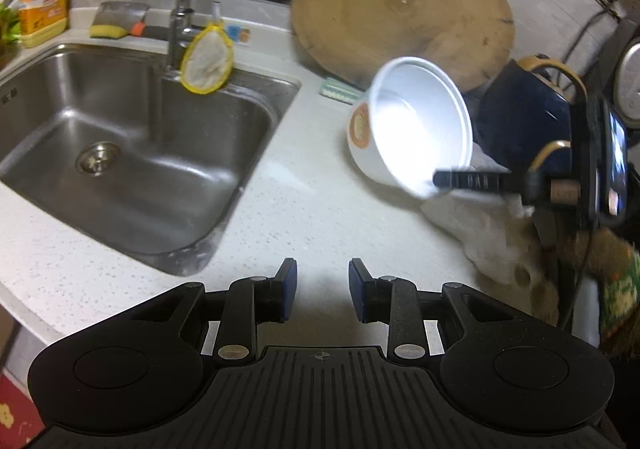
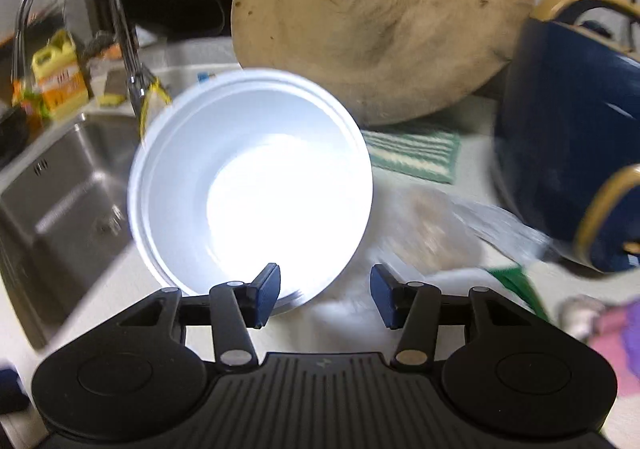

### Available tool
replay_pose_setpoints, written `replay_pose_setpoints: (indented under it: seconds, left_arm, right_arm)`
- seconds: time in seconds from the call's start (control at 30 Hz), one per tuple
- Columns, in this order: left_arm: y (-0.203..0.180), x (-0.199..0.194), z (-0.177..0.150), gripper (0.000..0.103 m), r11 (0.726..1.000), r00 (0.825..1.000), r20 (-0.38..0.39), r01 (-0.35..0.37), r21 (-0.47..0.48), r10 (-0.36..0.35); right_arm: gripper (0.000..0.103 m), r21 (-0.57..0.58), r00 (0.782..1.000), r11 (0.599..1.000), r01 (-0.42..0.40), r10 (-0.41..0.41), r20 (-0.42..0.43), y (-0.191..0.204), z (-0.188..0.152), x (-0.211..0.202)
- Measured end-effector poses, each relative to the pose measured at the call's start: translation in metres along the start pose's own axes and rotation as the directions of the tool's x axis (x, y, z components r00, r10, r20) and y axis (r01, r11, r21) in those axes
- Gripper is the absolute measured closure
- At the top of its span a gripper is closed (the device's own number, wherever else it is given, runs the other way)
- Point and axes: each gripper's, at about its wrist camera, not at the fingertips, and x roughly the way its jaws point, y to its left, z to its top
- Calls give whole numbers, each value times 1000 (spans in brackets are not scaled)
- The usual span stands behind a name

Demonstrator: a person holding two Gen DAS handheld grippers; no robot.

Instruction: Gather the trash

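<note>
the steel sink [image 1: 132,153] lies at the left, and the left gripper [image 1: 322,291] hangs over bare counter [image 1: 304,217] with jaws apart and nothing between them. right of it, a white paper bowl [image 1: 412,129] tips on its side near a white cloth [image 1: 480,233]. the right gripper [image 2: 325,297] is at the bowl's rim, jaws apart, not yet clamped. judging by this, the step is reaching for the bowl; next, one finger [image 2: 267,295] must slip inside the rim before closing.

We're in a home kitchen: a stainless sink [image 1: 132,153] sunk in a pale speckled tabletop [image 1: 304,217], a faucet [image 1: 182,1] over it, a yellow detergent bottle [image 1: 40,5] and sponge [image 1: 107,31] behind, a round wooden chopping board [image 1: 404,9] leaning up.
</note>
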Motion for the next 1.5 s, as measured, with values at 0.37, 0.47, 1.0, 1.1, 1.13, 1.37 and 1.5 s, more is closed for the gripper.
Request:
replay_pose_setpoints:
  seconds: [0.37,0.47,1.0,1.1,1.13,1.37,1.5]
  left_arm:
    - [-34,-2,-6,71,986,992,-18,122,114,-121]
    - [-42,-1,-8,71,981,990,-25,138,136,-136]
    - [16,-78,20,72,989,905,399,138,54,-148]
    - [71,-100,28,72,988,843,538,70,-139,16]
    - [90,-96,32,72,975,847,526,50,-215,73]
    - [151,-8,31,81,904,982,191,88,-417,-7]
    - [144,-5,26,81,901,977,204,146,-409,-65]
  right_arm:
    - [95,72,995,997,21,-13,-103,-23,-79,-49]
    - [99,97,993,995,-28,38,-108,-19,-94,-70]
    - [74,-1,995,999,-51,51,81,2,-91,-141]
    - [45,-74,972,979,-188,196,131,39,-64,-138]
    - [42,-108,960,966,-235,248,133,56,-54,-132]
    - [97,-110,945,941,-319,309,-103,140,0,-26]
    - [97,-20,944,950,-312,308,-122,113,12,-30]
